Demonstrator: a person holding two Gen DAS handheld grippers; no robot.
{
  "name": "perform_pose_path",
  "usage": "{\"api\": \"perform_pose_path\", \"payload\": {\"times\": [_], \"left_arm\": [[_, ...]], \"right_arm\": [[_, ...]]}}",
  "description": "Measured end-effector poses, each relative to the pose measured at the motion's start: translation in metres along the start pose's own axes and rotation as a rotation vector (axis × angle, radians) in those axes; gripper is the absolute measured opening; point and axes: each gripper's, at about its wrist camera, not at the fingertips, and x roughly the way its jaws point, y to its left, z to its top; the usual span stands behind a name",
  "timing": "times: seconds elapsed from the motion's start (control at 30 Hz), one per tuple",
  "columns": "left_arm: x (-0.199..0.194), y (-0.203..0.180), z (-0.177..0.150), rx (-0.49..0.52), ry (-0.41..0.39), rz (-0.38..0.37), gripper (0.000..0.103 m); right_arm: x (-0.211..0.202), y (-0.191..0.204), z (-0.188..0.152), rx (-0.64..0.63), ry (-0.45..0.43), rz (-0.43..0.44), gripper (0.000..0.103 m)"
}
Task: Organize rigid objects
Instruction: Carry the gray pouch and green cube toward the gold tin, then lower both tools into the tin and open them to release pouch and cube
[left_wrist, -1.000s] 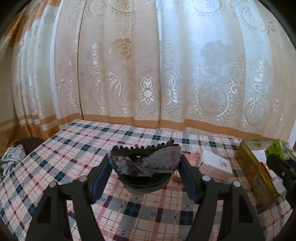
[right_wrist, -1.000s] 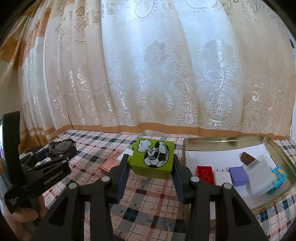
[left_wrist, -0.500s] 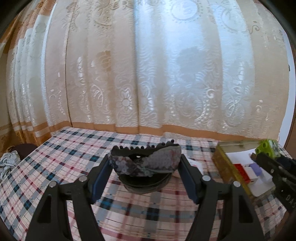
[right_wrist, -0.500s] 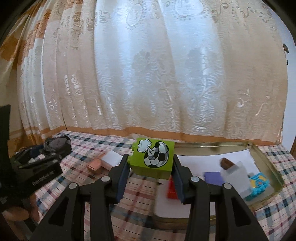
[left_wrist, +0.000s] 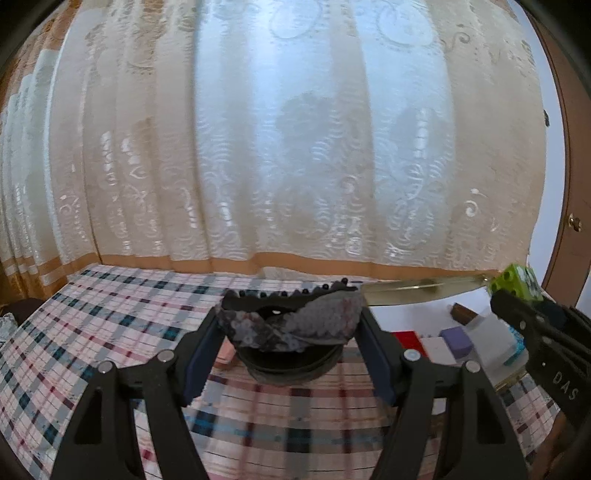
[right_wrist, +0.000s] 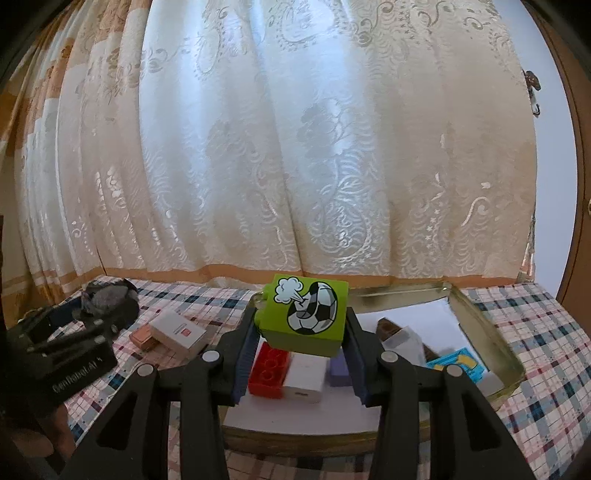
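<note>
Holding a sequined hair claw clip (left_wrist: 291, 326) in my left gripper (left_wrist: 291, 347), I have its jaws partly open with both blue pads pressed against the clip's ends, lifting it clear above the checked tablecloth (left_wrist: 110, 332); the clip is dark, with a row of black teeth along its upper edge; my right gripper (right_wrist: 301, 345) has its jaws narrower, clamped on a lime-green toy brick (right_wrist: 304, 315) printed with a football and a puff of cloud; that brick hangs above the near left part of a gold metal tin (right_wrist: 480, 325), which sits on the table with its floor lined in white; inside the tin lie a red studded brick (right_wrist: 267, 374), a white block (right_wrist: 304, 376) touching its right side, a lilac block (right_wrist: 338, 367), a white piece with a brown end (right_wrist: 400, 338) and a blue and yellow piece (right_wrist: 456, 365) near the right wall; on the cloth left of the tin rest a white box with a red mark (right_wrist: 177, 332) and a pink block (right_wrist: 144, 338), just beside each other; a pale patterned curtain (right_wrist: 295, 147) hangs behind the table.
</note>
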Motion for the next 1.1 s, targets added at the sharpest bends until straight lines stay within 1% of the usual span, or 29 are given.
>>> {"api": "perform_pose_path", "payload": {"times": [0.17, 0.4, 0.6, 0.77, 1.1], "left_arm": [[0.005, -0.023, 0.001, 0.005, 0.01, -0.025, 0.071], [0.01, -0.051, 0.002, 0.008, 0.02, -0.055, 0.071], [0.02, -0.072, -0.001, 0.0, 0.047, -0.081, 0.071], [0.026, -0.09, -0.002, 0.016, 0.056, -0.097, 0.071], [0.04, -0.115, -0.004, 0.034, 0.083, -0.114, 0.071]], "right_arm": [[-0.005, -0.012, 0.004, -0.026, -0.026, -0.034, 0.046], [-0.003, -0.034, 0.006, -0.031, -0.029, -0.086, 0.046], [0.001, -0.052, 0.007, -0.016, -0.02, -0.121, 0.046], [0.004, -0.063, 0.006, -0.024, -0.009, -0.144, 0.046], [0.015, -0.088, 0.004, -0.021, 0.03, -0.199, 0.046]]}}
